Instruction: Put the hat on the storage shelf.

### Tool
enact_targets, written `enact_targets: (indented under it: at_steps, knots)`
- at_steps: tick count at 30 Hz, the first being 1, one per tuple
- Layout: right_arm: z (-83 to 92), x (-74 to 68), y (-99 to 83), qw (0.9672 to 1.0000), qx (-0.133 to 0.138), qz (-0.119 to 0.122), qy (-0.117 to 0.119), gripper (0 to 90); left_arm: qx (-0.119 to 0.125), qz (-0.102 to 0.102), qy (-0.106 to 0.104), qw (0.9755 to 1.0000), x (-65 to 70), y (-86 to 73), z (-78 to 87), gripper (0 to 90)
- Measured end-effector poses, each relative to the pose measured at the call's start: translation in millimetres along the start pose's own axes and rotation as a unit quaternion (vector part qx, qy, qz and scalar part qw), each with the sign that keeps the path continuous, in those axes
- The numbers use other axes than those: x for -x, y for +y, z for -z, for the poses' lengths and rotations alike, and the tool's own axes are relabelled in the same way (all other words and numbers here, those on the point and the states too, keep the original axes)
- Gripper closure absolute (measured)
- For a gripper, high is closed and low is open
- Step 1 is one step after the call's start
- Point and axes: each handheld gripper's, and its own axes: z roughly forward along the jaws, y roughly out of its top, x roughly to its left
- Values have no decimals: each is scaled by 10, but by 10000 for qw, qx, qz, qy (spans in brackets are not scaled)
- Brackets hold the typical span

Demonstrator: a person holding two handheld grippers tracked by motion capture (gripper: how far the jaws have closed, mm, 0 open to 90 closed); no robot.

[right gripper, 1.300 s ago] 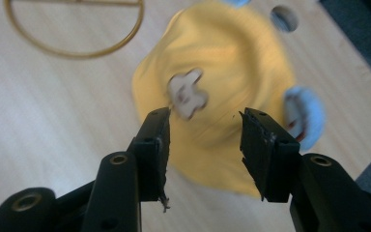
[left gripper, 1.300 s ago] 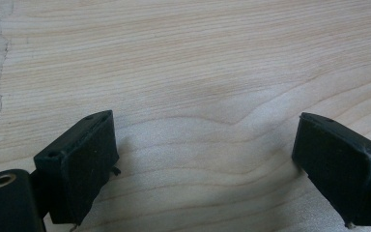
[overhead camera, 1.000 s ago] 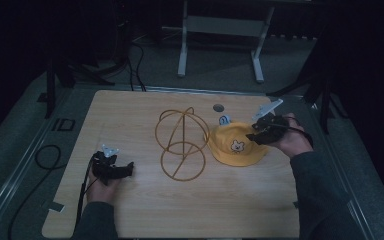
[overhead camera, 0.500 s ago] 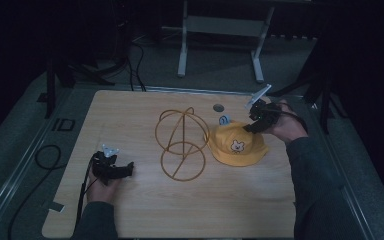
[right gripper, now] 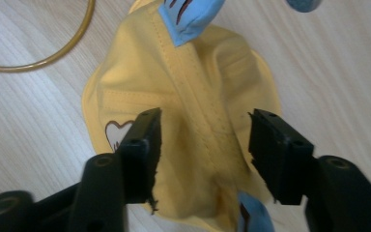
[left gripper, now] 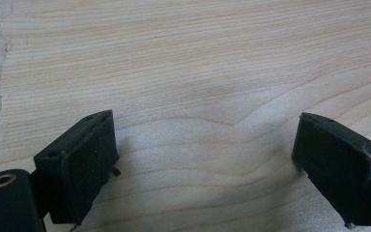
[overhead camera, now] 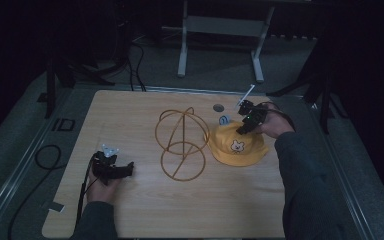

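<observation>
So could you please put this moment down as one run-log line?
right gripper: open, over yellow hat, jaws have just opened | left gripper: open, nothing between jaws, on table | wire stand: beside hat

Dark long sleeves (overhead camera: 305,185), black grippers with blocky black fingers (right gripper: 278,154), and a trailing black cable (overhead camera: 82,192).

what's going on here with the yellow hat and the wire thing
A person at a wooden table holds a gripper in each hand. The right gripper is poised over the crown of a yellow hat with blue ears and a small bear face; its jaws have just been opening and stand apart on either side of the crown, not pressing it. The left gripper rests open on bare wood near the front left. A gold wire stand sits beside the hat, unused so far.
</observation>
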Motion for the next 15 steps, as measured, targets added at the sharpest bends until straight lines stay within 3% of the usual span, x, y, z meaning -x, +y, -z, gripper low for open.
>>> enact_targets:
  at_steps: [4,7,15]
  knots:
    - [-86,25,-6,9999,-30,-64,86,523,3,3,1,10000,1,0,0,86]
    - [-121,22,-4,9999,-128,19,91,588,3,2,2,10000,1,0,0,86]
    - [-83,21,-29,9999,-98,79,84,741,1,2,2,10000,1,0,0,87]
